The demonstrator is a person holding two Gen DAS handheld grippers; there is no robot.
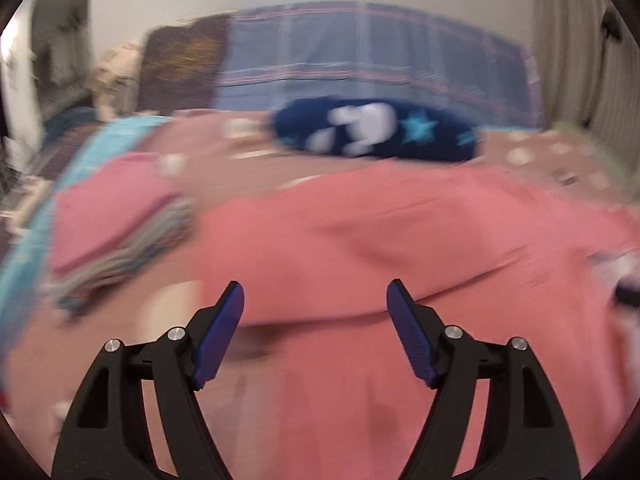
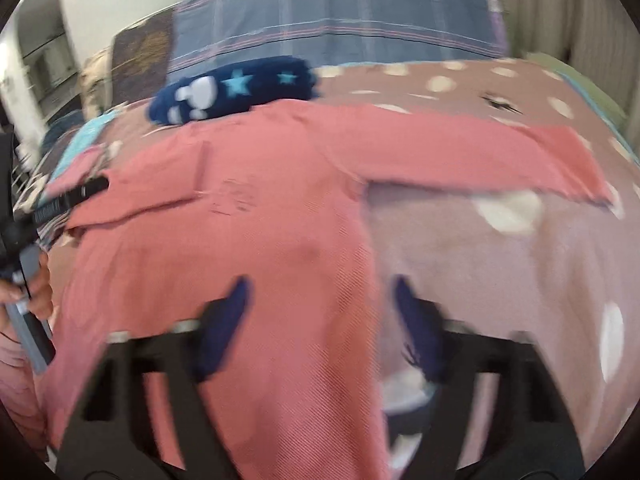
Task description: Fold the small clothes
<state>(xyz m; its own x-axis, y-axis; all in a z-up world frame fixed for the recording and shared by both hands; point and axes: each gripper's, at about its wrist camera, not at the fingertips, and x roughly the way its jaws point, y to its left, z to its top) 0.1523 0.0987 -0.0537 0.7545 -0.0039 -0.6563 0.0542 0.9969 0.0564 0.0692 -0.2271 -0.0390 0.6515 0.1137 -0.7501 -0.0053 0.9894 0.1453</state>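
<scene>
A bed (image 2: 500, 240) with a pink dotted cover carries a salmon-pink shirt (image 2: 260, 220), spread flat with one sleeve out to the side. Behind it lies a navy pillow (image 1: 376, 130) with stars. The left gripper (image 1: 316, 292) hangs open above the shirt. The right gripper (image 2: 320, 292), blurred, stands apart over the shirt's edge, pinching nothing. No writing is readable.
</scene>
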